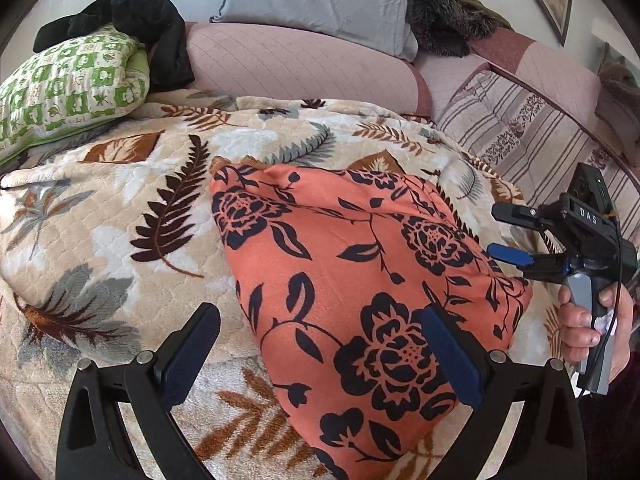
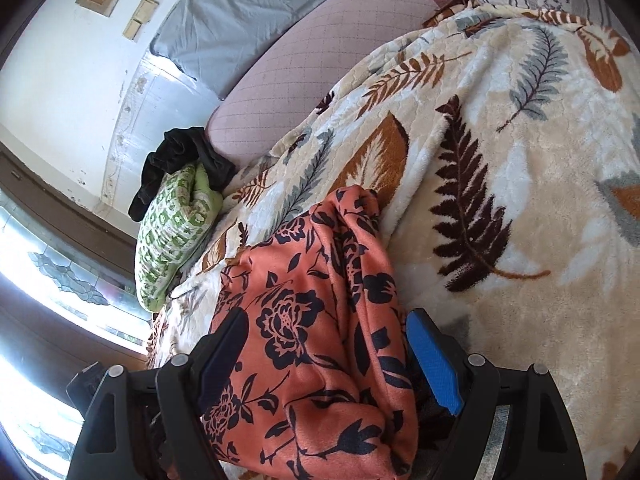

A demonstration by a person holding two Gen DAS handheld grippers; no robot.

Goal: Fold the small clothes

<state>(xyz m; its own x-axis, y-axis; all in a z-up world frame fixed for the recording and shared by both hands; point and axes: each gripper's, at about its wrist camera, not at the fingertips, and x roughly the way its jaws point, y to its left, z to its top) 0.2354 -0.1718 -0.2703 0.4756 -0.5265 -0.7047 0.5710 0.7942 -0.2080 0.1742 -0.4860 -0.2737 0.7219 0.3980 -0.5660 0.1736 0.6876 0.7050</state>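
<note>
1. The orange floral garment lies flat on the leaf-print blanket.
2. My left gripper gapes wide, empty.
3. My right gripper straddles the cloth's bunched edge, jaws wide.

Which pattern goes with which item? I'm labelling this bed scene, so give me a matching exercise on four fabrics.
Things:
1. garment
2. blanket
3. left pillow
4. cloth on that pillow

Looks:
a. plain black
b. green and white squares
c. orange with dark flowers
d. cream with fern leaves

Pairs: 1-c, 2-d, 3-b, 4-a
</note>
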